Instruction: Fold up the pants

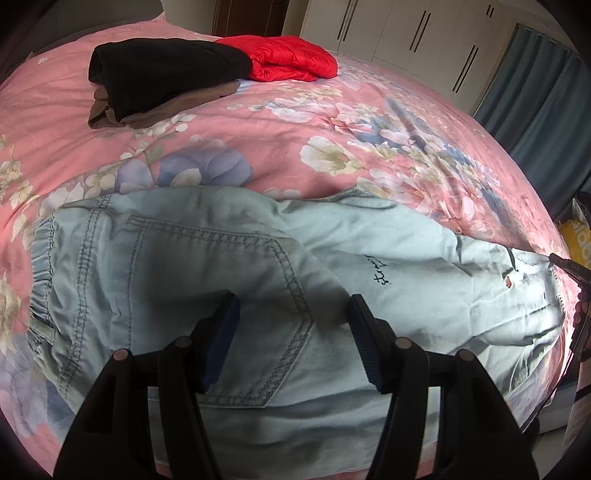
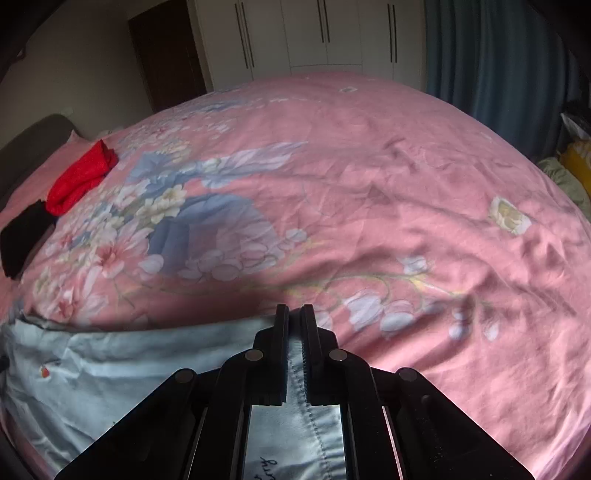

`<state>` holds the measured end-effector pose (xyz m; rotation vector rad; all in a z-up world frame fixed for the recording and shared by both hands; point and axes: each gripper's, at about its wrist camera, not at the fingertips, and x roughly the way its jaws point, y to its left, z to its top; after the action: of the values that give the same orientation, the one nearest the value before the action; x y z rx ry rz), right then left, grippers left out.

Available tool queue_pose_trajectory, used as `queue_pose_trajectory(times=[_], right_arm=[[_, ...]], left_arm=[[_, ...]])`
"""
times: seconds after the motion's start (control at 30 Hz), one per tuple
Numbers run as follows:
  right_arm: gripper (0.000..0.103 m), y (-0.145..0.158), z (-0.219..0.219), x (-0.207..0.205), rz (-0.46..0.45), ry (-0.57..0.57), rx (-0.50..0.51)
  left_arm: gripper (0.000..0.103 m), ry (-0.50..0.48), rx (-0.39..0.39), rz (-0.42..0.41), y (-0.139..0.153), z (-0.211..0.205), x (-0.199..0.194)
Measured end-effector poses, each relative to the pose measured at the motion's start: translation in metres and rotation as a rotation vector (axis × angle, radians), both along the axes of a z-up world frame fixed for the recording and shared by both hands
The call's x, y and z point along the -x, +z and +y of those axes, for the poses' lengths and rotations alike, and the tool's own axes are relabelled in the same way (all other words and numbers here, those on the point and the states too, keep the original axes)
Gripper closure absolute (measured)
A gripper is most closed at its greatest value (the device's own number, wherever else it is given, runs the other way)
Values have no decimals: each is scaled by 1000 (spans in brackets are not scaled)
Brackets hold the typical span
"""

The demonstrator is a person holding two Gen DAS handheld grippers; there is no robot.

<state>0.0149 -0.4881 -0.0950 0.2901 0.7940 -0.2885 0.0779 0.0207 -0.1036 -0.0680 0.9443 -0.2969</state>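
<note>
Lying across the near edge of the bed (image 1: 295, 122), the pale blue denim pants (image 1: 207, 266) sit under both of your tools, spread on a pink flowered bedspread. Your left gripper (image 1: 293, 306) hangs over the seat of the pants with its jaws apart and nothing between them; the blue pads frame the stitched back pocket (image 1: 236, 306) without pressing on it. To the left of that pocket you can see the gathered elastic waistband (image 1: 40, 280), and to the right the cloth runs on past a small line of dark lettering (image 1: 380, 273) toward the far leg end. Your right gripper (image 2: 294, 314) has its jaws drawn together on a fold of the pants at their far edge, where the denim meets the bedspread; a strip of the blue cloth and a seam show between the two fingers. In the left view that same gripper appears only as a dark tip at the right border, with part of your hand (image 1: 580, 310) behind it. Well apart from the pants, near the head of the bed, a black garment (image 1: 162, 74) lies on a brown one (image 1: 155, 114), with a red jacket (image 1: 291, 59) just beside them. White cupboards (image 2: 306, 33) and a blue curtain (image 2: 491, 51) stand beyond the bed.
</note>
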Motion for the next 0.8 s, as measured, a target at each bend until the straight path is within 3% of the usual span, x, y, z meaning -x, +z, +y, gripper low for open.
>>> queue_pose_trajectory(times=[0.13, 0.23, 0.3, 0.33, 0.47, 0.57, 0.67, 0.8], right_arm=[[101, -10, 1, -9, 66, -25, 56], [101, -6, 11, -10, 107, -145, 213], [101, 12, 21, -2, 70, -231, 287], [101, 22, 30, 4, 20, -201, 259], [100, 41, 103, 7, -74, 173, 52], [100, 34, 189, 6, -64, 489, 14], [100, 18, 258, 6, -19, 704, 5], [100, -23, 305, 24, 152, 855, -1]], left_arm=[[43, 20, 6, -11, 4, 5, 2], [43, 45, 15, -47, 15, 20, 8], [43, 70, 2, -74, 20, 32, 12], [43, 88, -7, -83, 22, 39, 14], [42, 144, 13, -79, 19, 67, 21], [42, 177, -8, -57, 9, 83, 27], [43, 191, -27, -41, -2, 98, 36], [44, 152, 2, -63, -7, 109, 47]])
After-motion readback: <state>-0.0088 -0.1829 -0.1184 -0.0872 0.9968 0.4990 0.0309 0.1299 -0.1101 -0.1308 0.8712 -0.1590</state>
